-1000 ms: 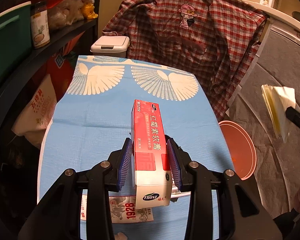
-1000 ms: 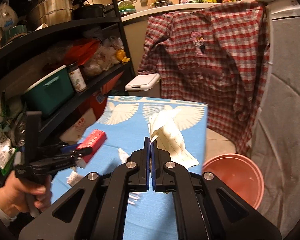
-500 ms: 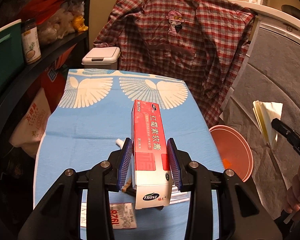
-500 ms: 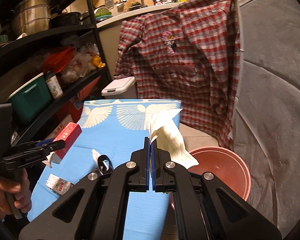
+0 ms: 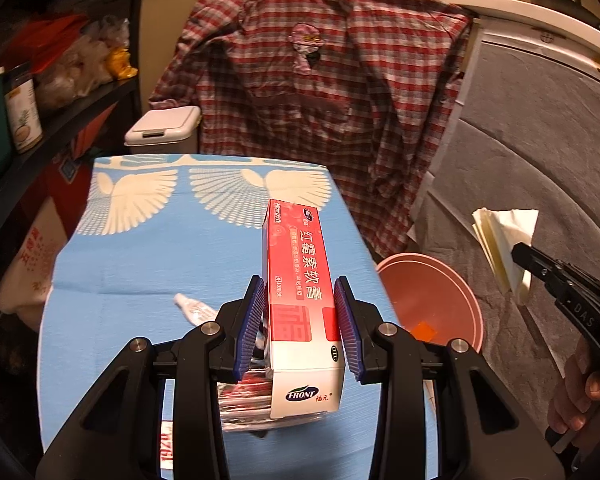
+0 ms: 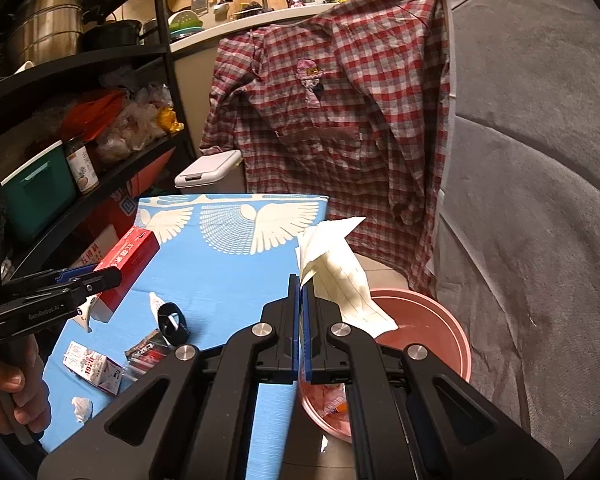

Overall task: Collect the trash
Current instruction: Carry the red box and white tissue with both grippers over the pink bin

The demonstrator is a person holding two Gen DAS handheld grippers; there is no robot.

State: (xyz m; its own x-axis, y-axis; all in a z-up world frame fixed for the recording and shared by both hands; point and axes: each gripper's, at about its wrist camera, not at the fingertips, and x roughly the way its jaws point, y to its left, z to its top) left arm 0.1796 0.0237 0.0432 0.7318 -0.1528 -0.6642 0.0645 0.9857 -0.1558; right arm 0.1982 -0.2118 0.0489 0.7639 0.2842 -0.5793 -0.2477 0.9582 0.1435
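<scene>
Pink bin [image 6: 440,320] on floor, just beside desk [image 5: 148,256] right edge. Right hand-held gripper [image 6: 302,300] nearer: pinches folded paper [image 6: 340,276] directly above bin rim. Left hand-held gripper [image 5: 299,320] clamps red box [image 5: 300,280] over desk, left of bin; box long axis points forward, away from camera. Readable: "FRONT", "OTC" on box; "1928" on carton [image 6: 94,366]; "GenRobot.AI" on left tool.

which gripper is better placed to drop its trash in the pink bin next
Right. The right gripper, shut on the folded paper, hangs at the pink bin, beside the table's edge. The left gripper, shut on the red box, is over the blue table.
</scene>
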